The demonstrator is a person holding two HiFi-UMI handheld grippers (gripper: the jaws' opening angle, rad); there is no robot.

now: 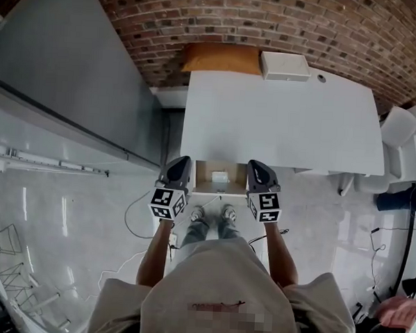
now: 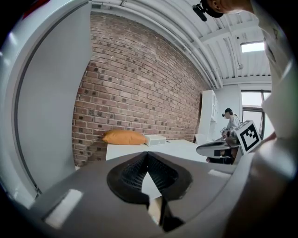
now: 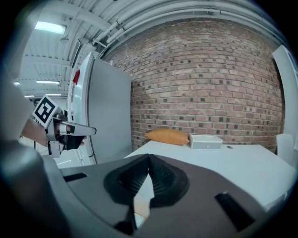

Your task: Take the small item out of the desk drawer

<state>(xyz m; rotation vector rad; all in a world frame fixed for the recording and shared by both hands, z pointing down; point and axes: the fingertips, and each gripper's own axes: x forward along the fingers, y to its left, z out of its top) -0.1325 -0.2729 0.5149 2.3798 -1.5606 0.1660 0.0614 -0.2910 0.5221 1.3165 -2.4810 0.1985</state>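
Note:
The white desk (image 1: 280, 124) has its drawer (image 1: 203, 173) pulled out at the near edge, showing a wooden inside. A small white item (image 1: 220, 177) lies in it. My left gripper (image 1: 183, 161) hovers at the drawer's left side and my right gripper (image 1: 256, 164) at its right side, both above the drawer and both shut with nothing in them. In the left gripper view the jaws (image 2: 148, 156) meet over the desk top. The right gripper view shows the same, with its jaws (image 3: 149, 157) touching. The drawer's inside is hidden in both gripper views.
An orange cushion (image 1: 222, 58) and a white box (image 1: 285, 65) sit at the desk's far edge against the brick wall. A tall grey cabinet (image 1: 67, 71) stands left, a white chair (image 1: 398, 127) right. Cables (image 1: 132, 214) trail on the floor near my feet (image 1: 212, 213).

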